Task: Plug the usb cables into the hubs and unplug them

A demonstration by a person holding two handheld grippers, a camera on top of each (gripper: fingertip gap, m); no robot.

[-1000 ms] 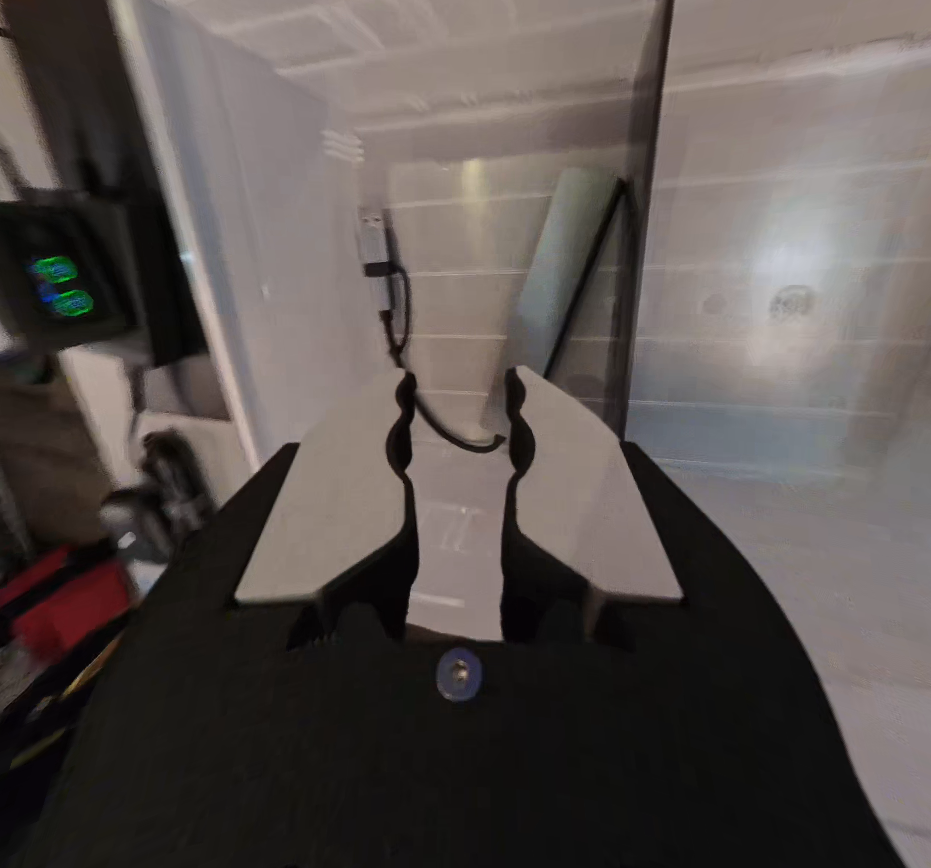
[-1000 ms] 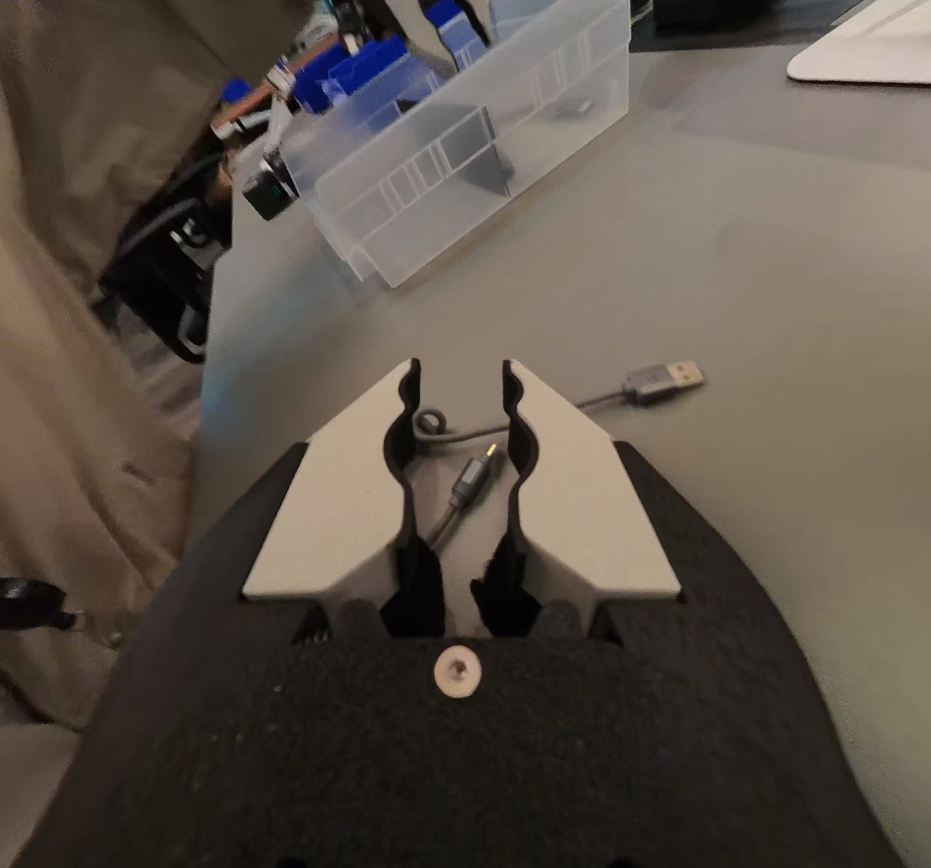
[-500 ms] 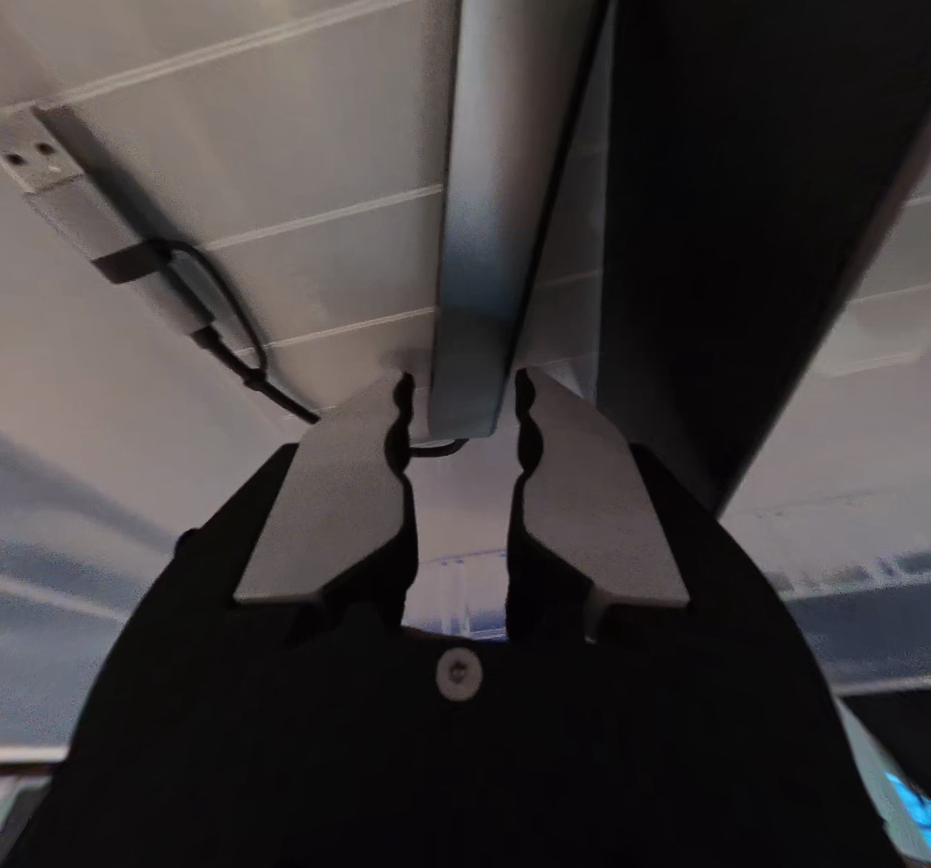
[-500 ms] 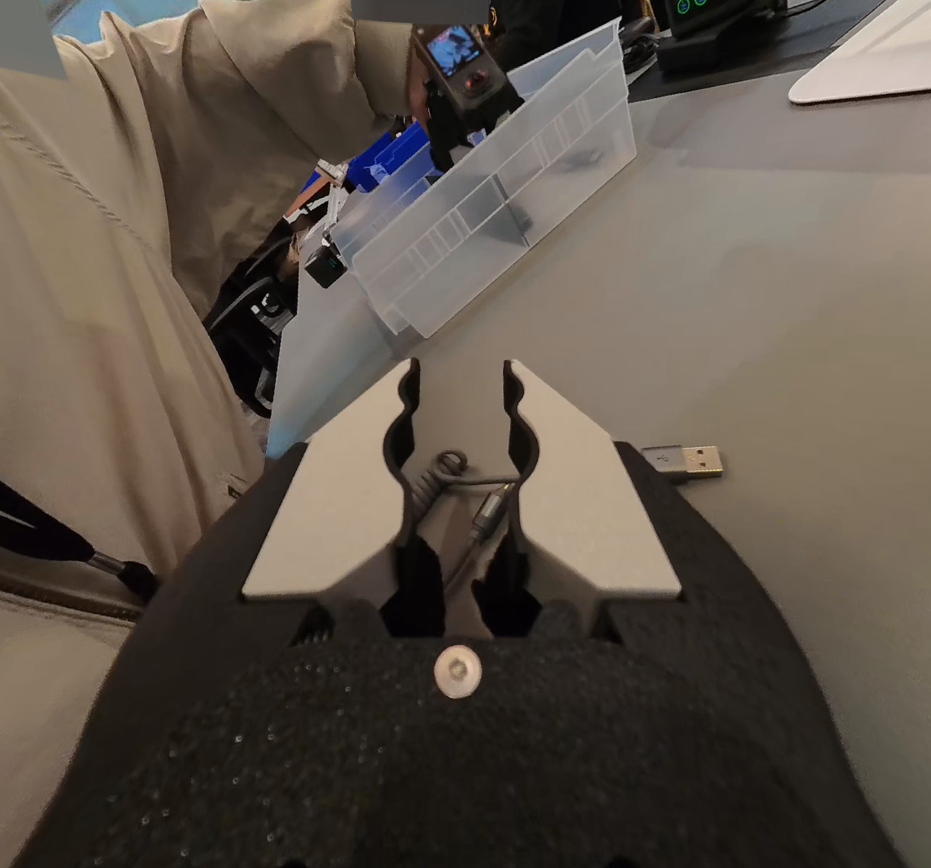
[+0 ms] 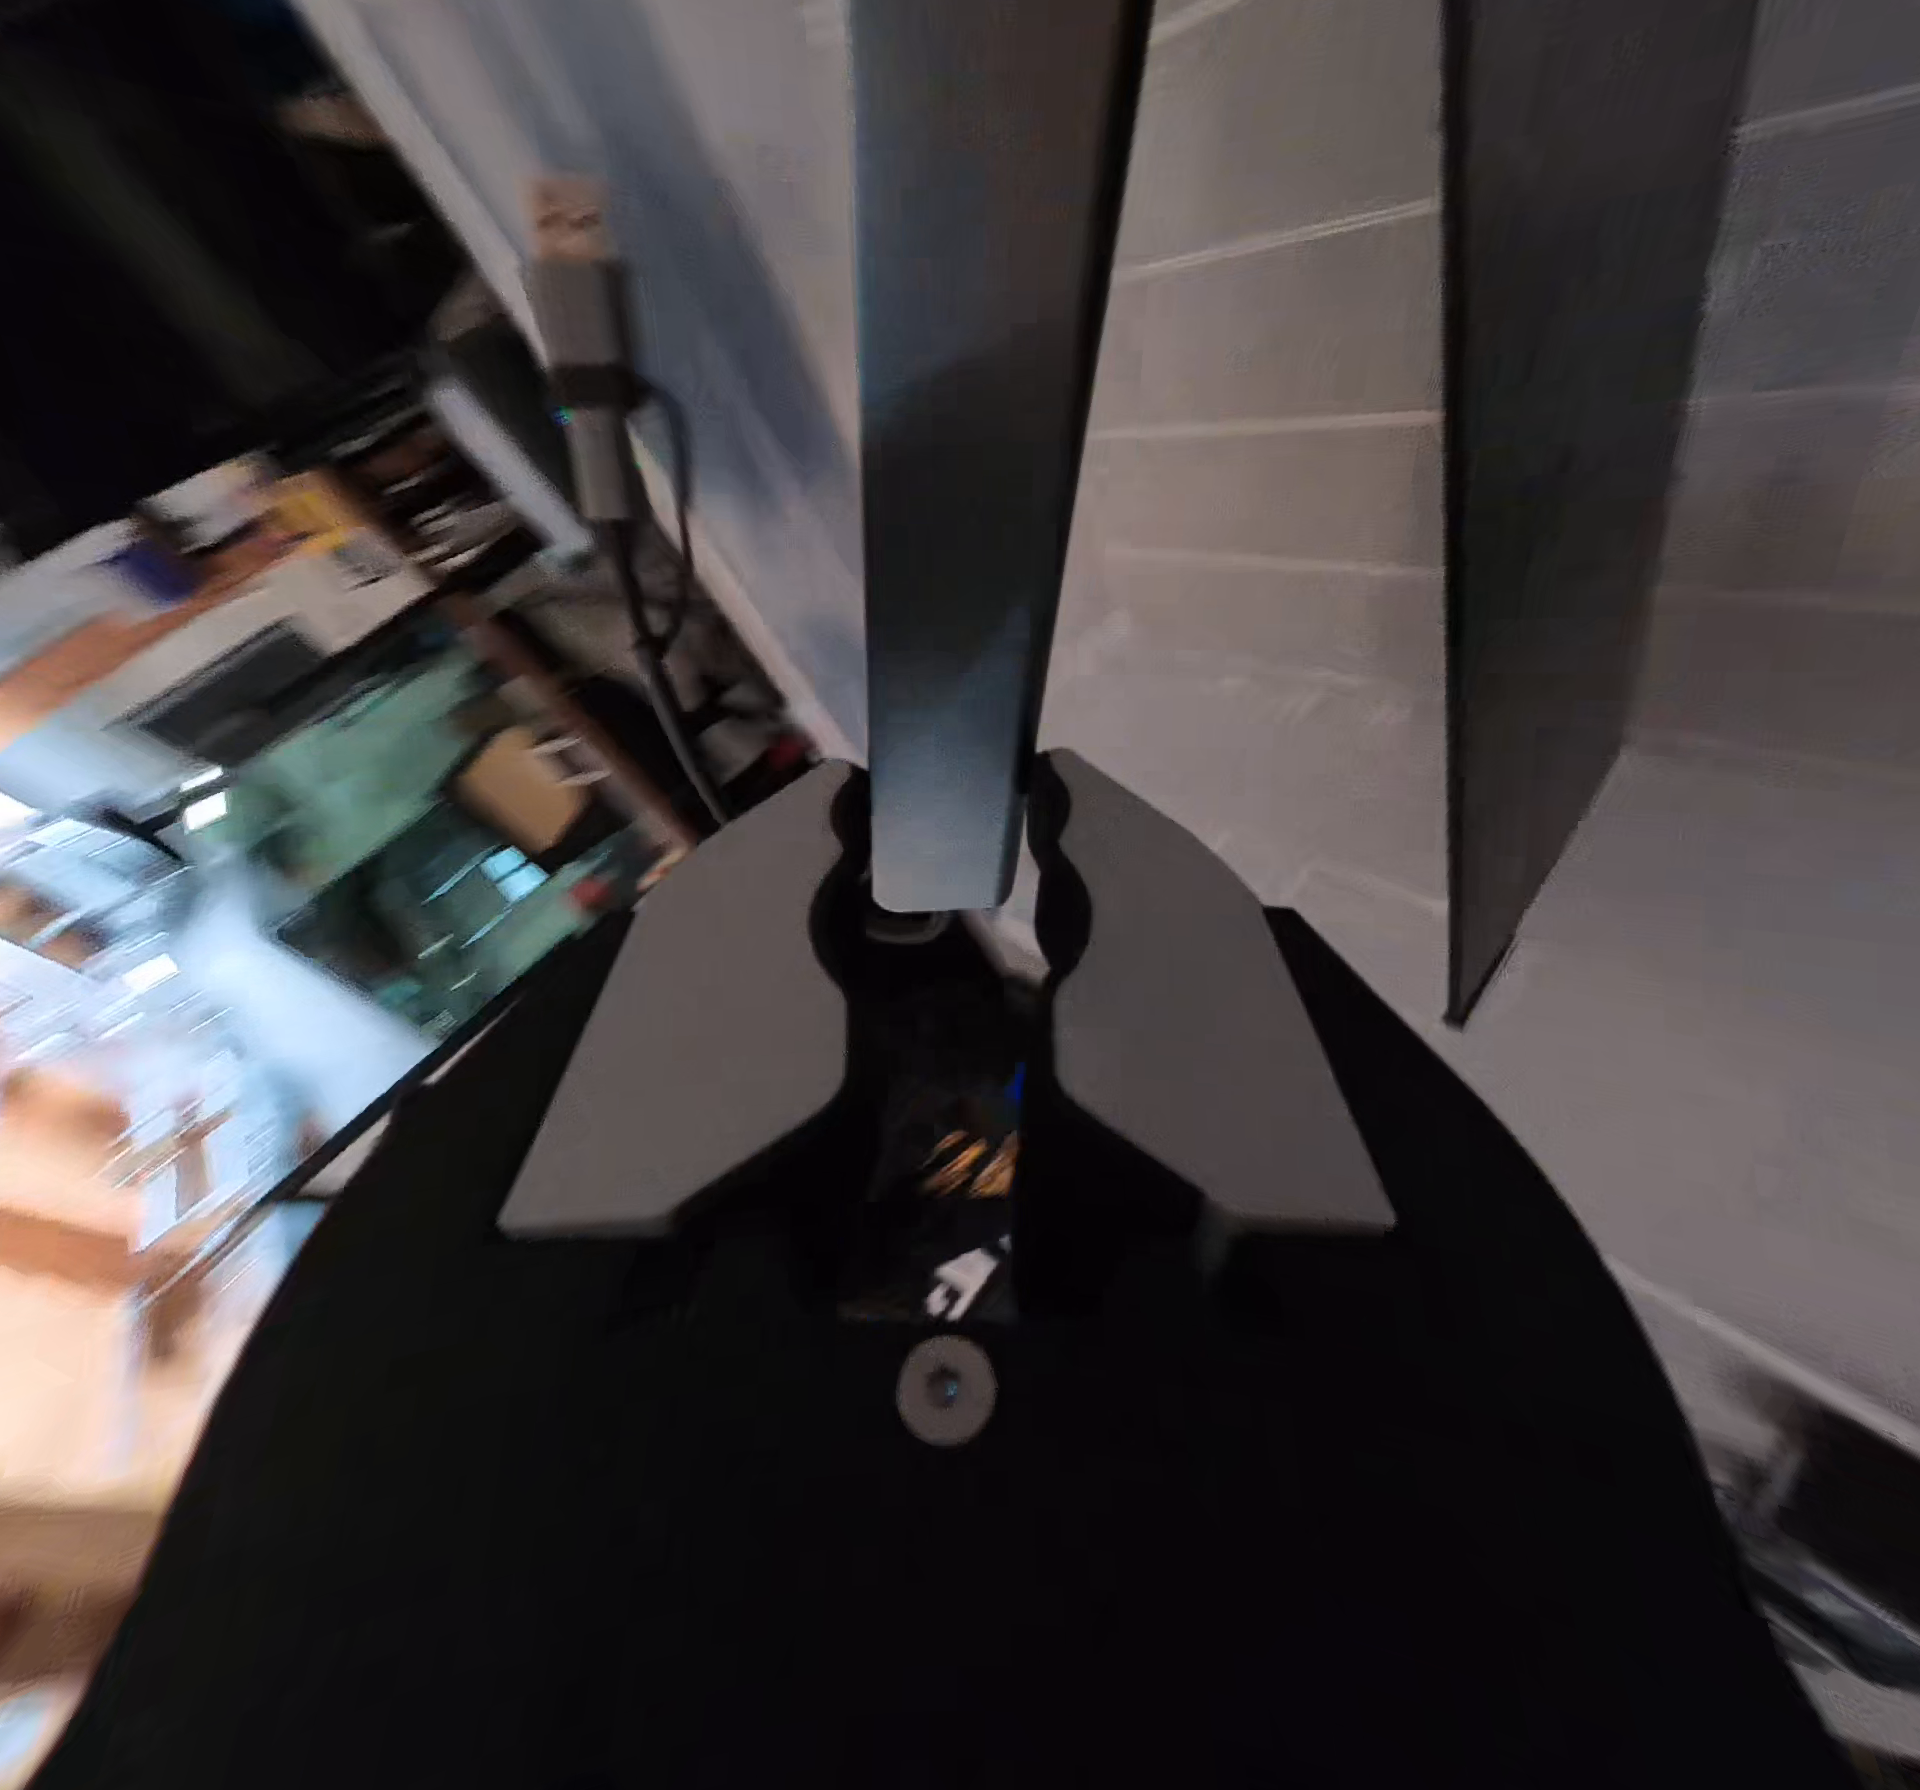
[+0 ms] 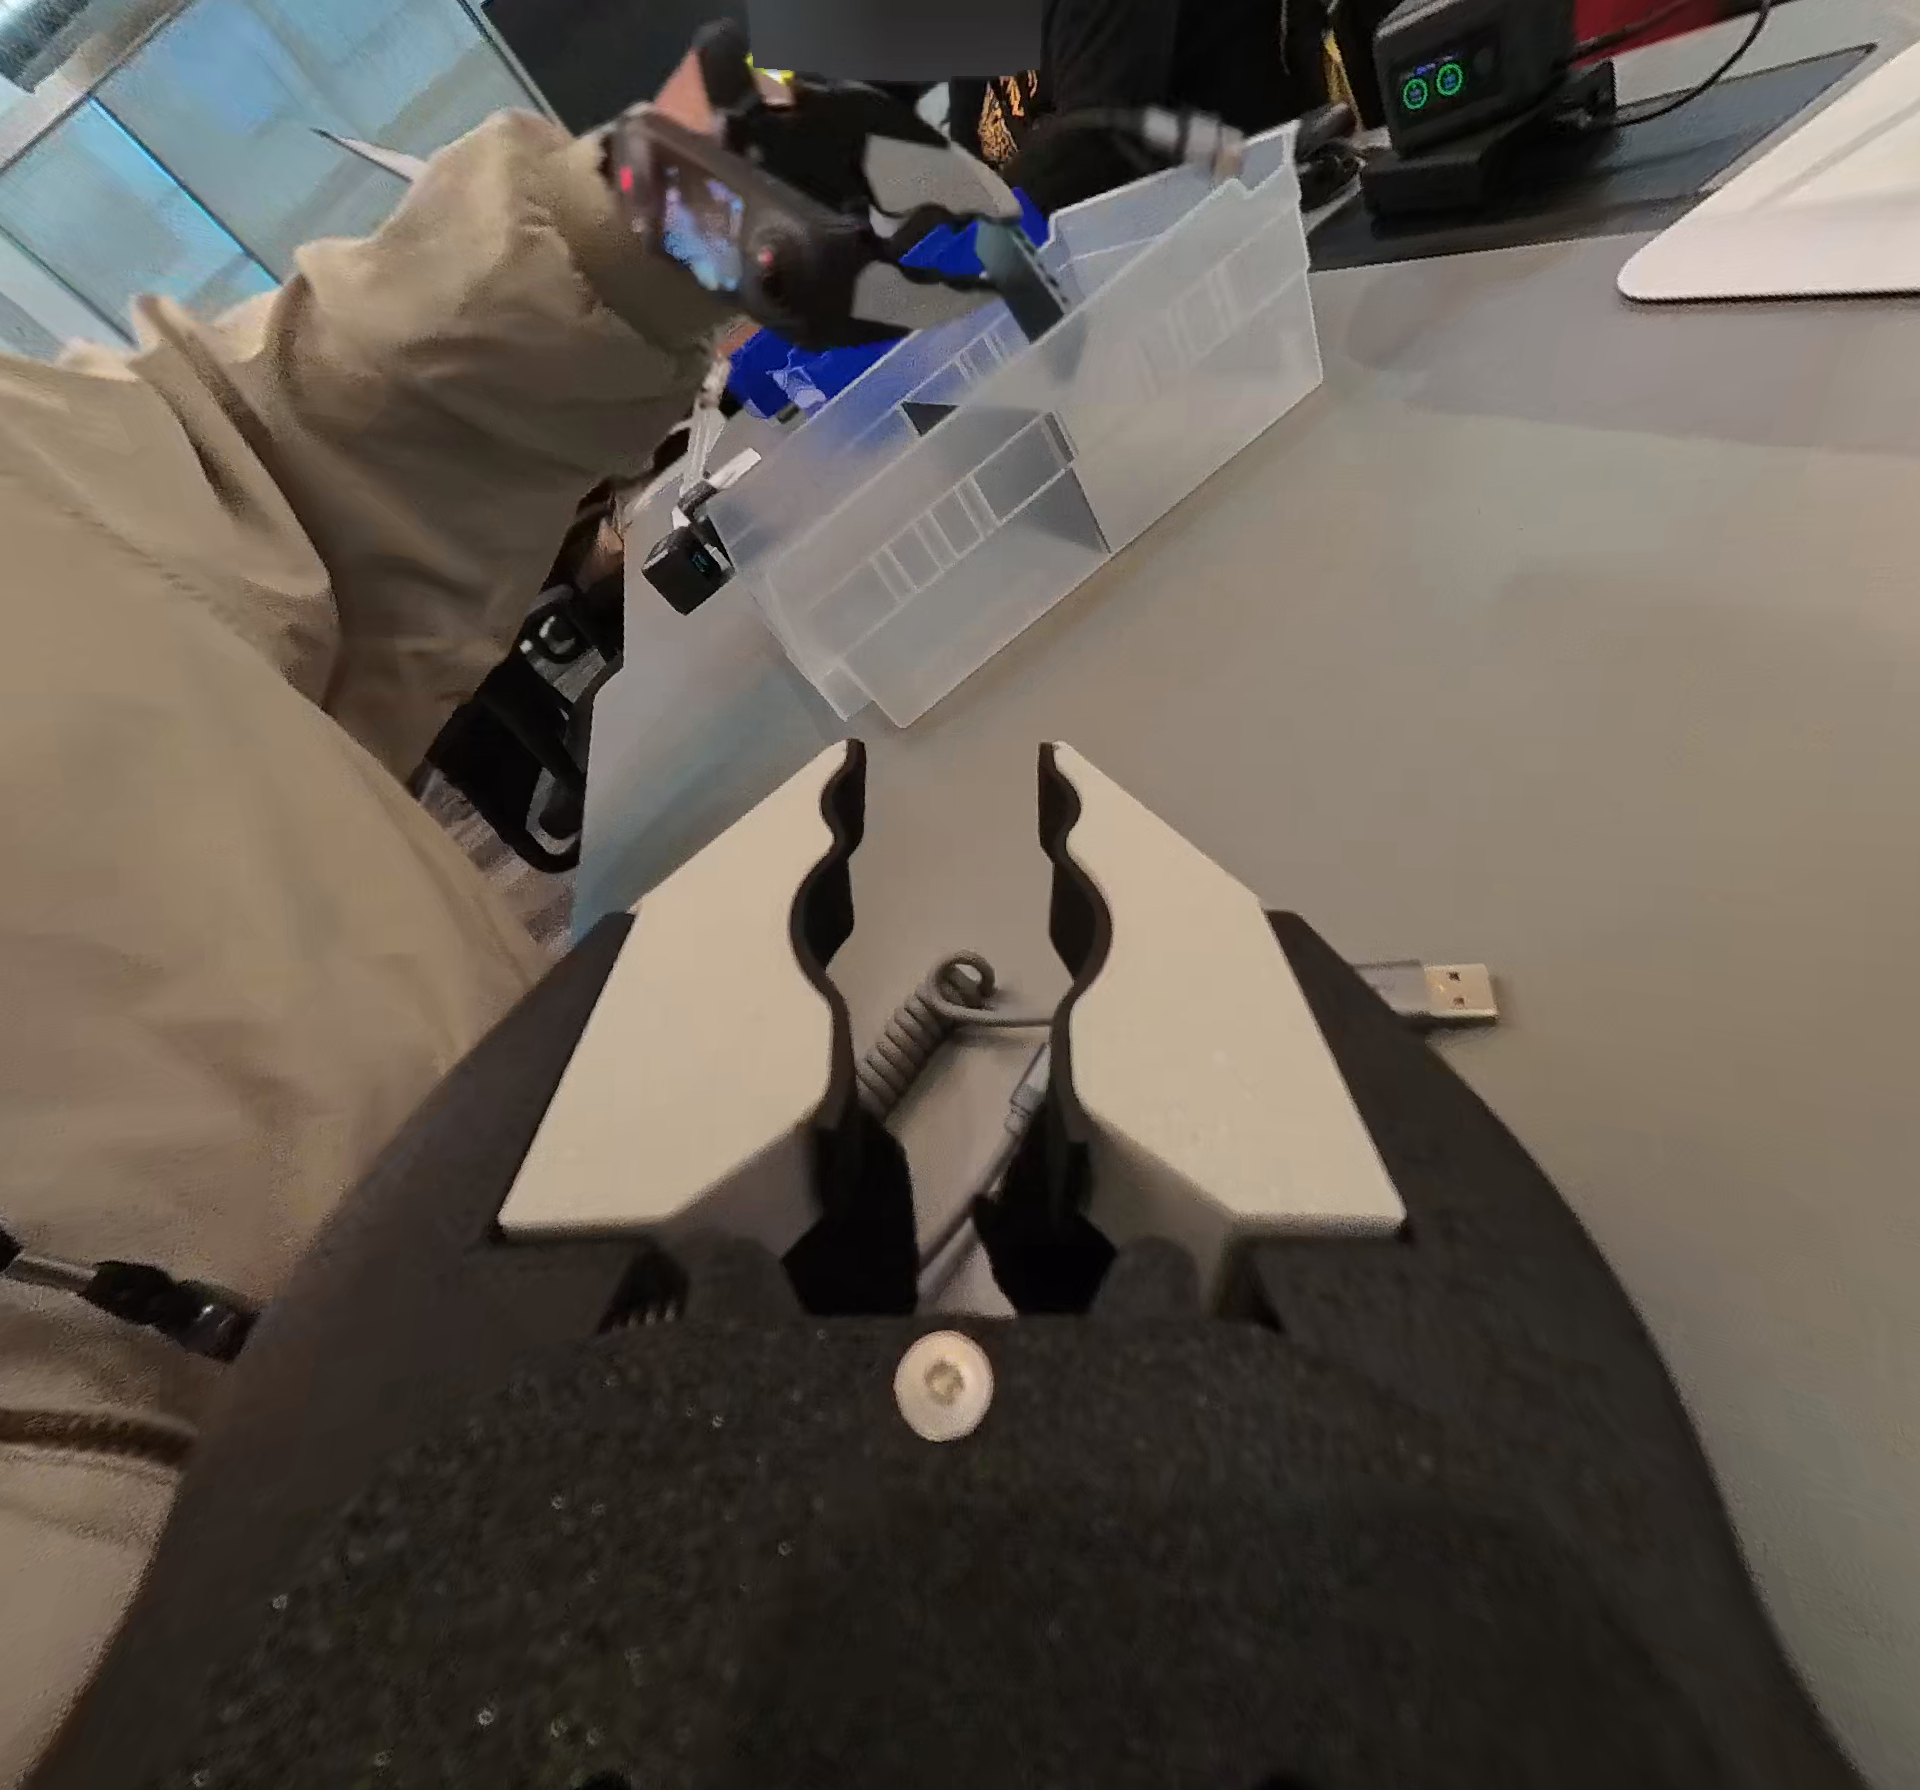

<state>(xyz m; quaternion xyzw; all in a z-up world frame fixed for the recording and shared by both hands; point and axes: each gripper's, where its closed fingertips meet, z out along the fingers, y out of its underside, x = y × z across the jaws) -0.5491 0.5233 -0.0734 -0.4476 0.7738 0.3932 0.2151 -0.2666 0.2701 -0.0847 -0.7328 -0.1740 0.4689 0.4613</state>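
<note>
while the left gripper [image 5: 948, 784] was clenched on the grey hub [image 5: 977, 390], lifted over the clear plastic bin [image 6: 1164, 452], its plug and black lead [image 5: 592, 410] dangled beside it. right gripper [image 6: 948, 774]: released, holding nothing, low over the grey table [image 6: 1558, 701]. usb cable [image 6: 1444, 990]: lying on the table beneath those fingers.

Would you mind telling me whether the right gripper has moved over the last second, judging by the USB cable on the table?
Yes. The right gripper has advanced over the cable: its USB plug now lies back beside the right finger.
</note>
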